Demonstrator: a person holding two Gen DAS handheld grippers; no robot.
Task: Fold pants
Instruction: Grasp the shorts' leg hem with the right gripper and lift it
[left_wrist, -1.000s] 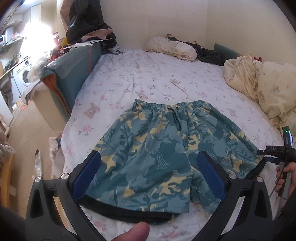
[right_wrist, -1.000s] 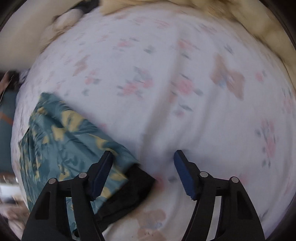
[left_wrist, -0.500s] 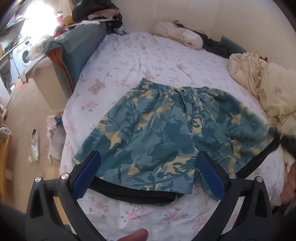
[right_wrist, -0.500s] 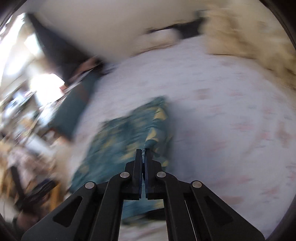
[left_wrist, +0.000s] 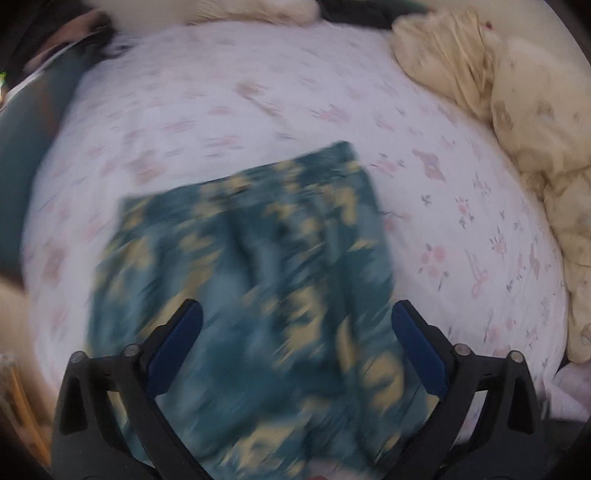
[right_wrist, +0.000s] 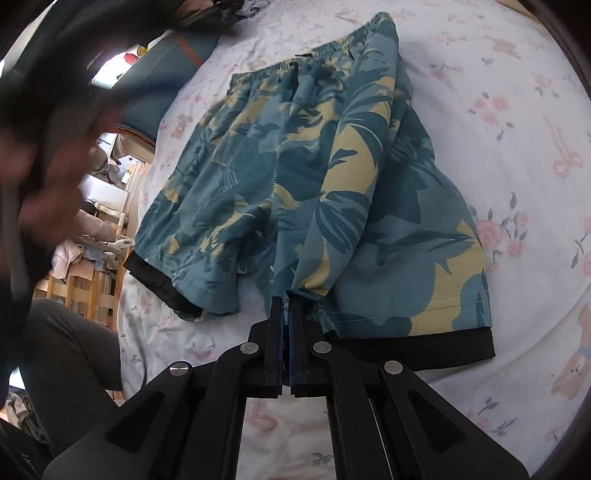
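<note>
Shorts (right_wrist: 314, 177) lie on the bed (right_wrist: 517, 110), one leg partly doubled over. Right gripper (right_wrist: 286, 314) is clenched on the hem; left gripper (left_wrist: 295, 350) hovers with jaws spread. Thin fabric could slip free, leaving the fold crooked.

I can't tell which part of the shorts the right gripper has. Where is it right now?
In the right wrist view the right gripper is shut on the shorts at the hem, near the crotch between the two legs, low over the floral bedsheet.
</note>
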